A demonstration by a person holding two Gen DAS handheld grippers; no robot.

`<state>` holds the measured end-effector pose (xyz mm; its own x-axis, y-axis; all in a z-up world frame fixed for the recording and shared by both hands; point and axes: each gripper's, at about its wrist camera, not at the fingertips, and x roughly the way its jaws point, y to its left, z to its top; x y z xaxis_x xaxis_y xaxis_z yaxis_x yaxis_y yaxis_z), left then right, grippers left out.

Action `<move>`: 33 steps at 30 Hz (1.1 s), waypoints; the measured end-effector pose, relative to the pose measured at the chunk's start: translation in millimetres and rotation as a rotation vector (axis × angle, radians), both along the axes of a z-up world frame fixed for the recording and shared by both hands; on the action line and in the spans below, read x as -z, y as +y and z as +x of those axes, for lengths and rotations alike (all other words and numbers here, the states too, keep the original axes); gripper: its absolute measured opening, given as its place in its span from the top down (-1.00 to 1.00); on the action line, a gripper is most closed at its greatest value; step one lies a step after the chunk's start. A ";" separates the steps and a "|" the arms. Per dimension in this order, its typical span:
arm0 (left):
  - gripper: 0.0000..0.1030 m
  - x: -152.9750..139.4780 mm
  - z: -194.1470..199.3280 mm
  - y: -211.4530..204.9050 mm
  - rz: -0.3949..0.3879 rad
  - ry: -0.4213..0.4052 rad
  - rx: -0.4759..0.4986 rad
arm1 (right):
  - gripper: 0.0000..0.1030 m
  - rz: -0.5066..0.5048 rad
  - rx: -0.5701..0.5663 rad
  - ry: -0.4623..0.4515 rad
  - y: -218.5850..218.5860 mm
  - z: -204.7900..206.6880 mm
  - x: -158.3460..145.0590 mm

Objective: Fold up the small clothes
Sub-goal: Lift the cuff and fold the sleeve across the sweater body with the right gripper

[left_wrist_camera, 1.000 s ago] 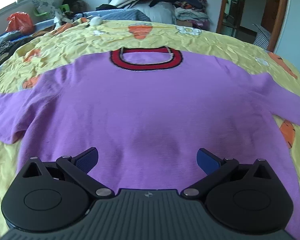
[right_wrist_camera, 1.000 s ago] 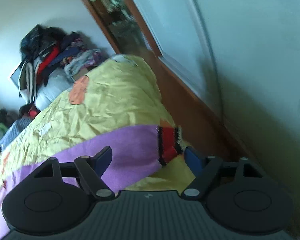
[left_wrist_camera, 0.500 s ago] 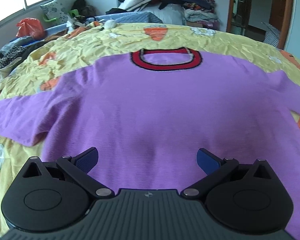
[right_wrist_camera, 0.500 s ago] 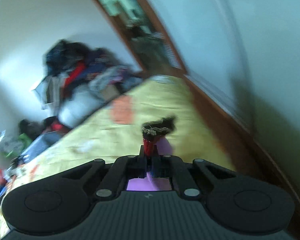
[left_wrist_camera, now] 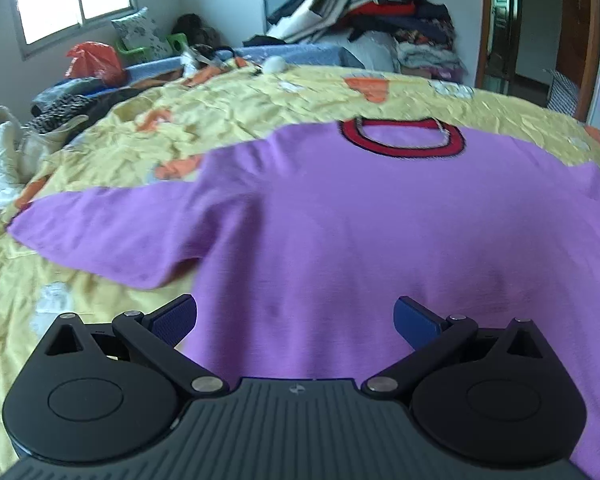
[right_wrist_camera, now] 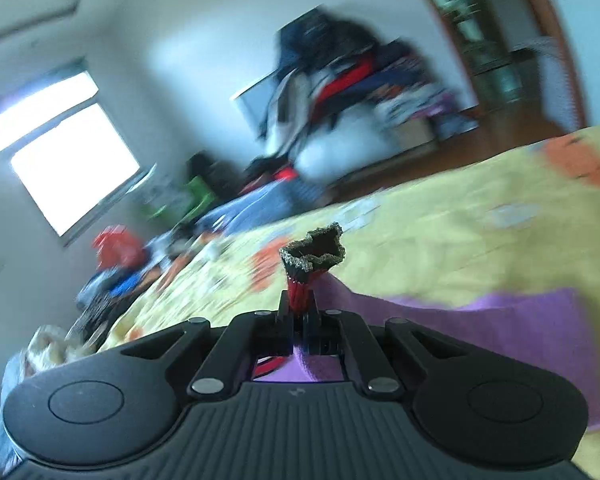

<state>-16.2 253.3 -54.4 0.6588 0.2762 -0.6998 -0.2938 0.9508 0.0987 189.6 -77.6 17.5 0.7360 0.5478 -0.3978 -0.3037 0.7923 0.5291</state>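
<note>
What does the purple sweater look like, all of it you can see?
The purple sweater looks like soft knit and lies flat, front up, on the yellow bedspread. Its round collar is red with a dark edge. One sleeve stretches out sideways on the bed. The other sleeve's red and dark striped cuff is pinched in the shut right gripper and lifted. The open left gripper hovers above the hem.

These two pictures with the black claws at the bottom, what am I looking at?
No robot here: a person holds a two-finger gripper in each hand, and each carries a camera looking along its fingers. The left gripper is open, hovering over a purple sweater spread on a yellow bedsheet. In the other picture the right gripper is shut on the sweater's red-and-black striped cuff, lifting that sleeve off the bed. Piled clothes sit in the background.
</note>
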 end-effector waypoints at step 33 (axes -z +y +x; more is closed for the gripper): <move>-1.00 4.8 -43.2 83.1 -0.095 0.014 -0.177 | -0.26 -0.295 -0.432 0.040 285.0 -41.5 91.0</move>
